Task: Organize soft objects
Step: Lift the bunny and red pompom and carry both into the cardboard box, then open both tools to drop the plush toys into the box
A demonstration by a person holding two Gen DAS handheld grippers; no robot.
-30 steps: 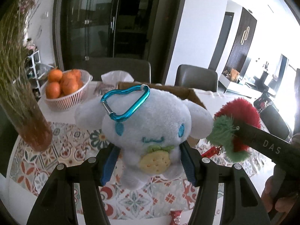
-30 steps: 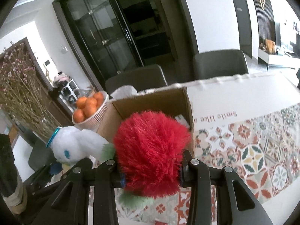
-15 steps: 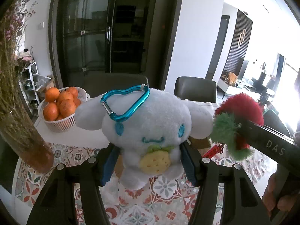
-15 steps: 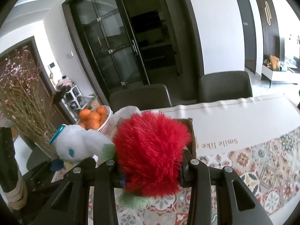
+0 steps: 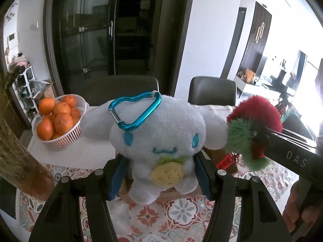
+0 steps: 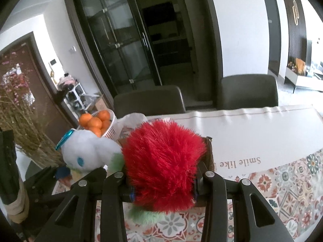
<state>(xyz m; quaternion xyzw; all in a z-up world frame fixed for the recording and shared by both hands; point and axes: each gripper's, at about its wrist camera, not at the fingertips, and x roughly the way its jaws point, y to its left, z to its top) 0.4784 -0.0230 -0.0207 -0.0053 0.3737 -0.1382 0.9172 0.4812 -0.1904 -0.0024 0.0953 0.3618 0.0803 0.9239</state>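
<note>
My left gripper (image 5: 159, 178) is shut on a white plush dog (image 5: 161, 133) with blue eyes, a yellow strawberry patch and a blue heart carabiner (image 5: 134, 111). It holds the dog in the air above the table. My right gripper (image 6: 162, 183) is shut on a fuzzy red strawberry plush (image 6: 163, 161) with green leaves, also held high. The red plush (image 5: 255, 111) shows at the right of the left wrist view, touching the dog's ear. The dog (image 6: 86, 153) shows left of the red plush in the right wrist view. A brown cardboard box (image 6: 209, 153) sits on the table below, mostly hidden by the toys.
A white basket of oranges (image 5: 58, 121) stands at the back left of the table. A vase of dried branches (image 5: 18, 161) stands at the left. A patterned tablecloth (image 6: 282, 181) covers the table. Two dark chairs (image 6: 248, 92) stand behind it.
Both grippers have risen with their toys, so the table and box sit lower in both views. The box is now almost fully hidden behind the plushes. Both grips are unchanged.
</note>
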